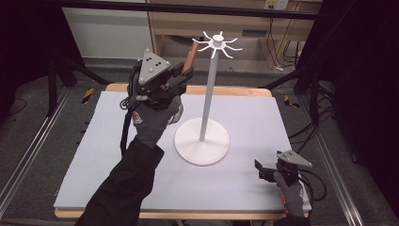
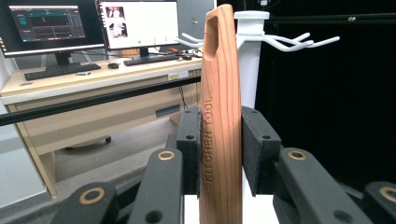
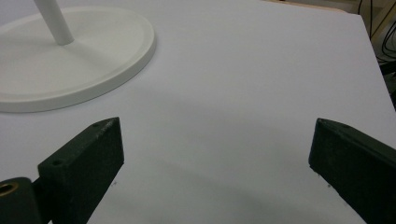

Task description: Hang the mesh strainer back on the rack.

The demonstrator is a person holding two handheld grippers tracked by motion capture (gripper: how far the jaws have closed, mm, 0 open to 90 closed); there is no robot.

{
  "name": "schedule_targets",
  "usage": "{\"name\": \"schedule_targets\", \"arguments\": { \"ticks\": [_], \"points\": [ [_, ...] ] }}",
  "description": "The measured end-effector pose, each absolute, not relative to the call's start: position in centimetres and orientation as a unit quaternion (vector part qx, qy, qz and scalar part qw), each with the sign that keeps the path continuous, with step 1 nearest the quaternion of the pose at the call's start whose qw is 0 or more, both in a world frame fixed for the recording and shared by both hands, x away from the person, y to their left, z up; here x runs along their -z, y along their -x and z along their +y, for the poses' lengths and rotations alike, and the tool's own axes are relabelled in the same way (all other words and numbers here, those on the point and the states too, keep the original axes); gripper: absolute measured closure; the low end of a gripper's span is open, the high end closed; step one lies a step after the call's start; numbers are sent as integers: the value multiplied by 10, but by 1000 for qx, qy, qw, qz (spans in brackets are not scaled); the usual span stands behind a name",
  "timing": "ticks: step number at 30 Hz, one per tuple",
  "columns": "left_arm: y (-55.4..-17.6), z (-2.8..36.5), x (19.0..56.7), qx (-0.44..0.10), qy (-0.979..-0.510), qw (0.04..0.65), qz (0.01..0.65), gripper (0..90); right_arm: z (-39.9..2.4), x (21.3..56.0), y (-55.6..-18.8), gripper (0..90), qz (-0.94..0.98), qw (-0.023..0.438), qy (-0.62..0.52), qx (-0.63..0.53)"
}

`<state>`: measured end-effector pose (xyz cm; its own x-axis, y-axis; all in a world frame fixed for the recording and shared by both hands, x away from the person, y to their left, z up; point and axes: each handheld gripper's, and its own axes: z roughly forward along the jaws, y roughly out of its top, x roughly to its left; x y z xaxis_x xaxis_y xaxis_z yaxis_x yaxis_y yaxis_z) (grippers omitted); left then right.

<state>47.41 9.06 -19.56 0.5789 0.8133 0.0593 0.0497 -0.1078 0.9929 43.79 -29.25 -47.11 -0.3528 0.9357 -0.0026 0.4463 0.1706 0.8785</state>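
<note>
The left gripper [image 1: 181,77] clamps a wooden handle [image 2: 219,116] upright, its hole raised near the rack's [image 1: 209,94] hooks [image 2: 299,43], probably for hanging, while the right gripper [image 3: 215,163] rests wide open over the mat [image 1: 254,122]

The wooden handle [image 2: 220,116] runs off the bottom edge of the left gripper view, its working end unseen; in the high view the left gripper [image 1: 182,74] hides most of it; the white stand [image 3: 70,60] is cropped at the right gripper view's top-left corner; monitor text [image 2: 46,23] is unreadable
</note>
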Motion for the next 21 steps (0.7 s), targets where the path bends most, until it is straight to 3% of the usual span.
{"name": "schedule_targets", "arguments": {
  "ticks": [21],
  "points": [
    [-481, 81, 195, -332, -675, 575, 321, 705, -292, 471, -438, 36, 707, 290, -489, -420]
  ]
}}
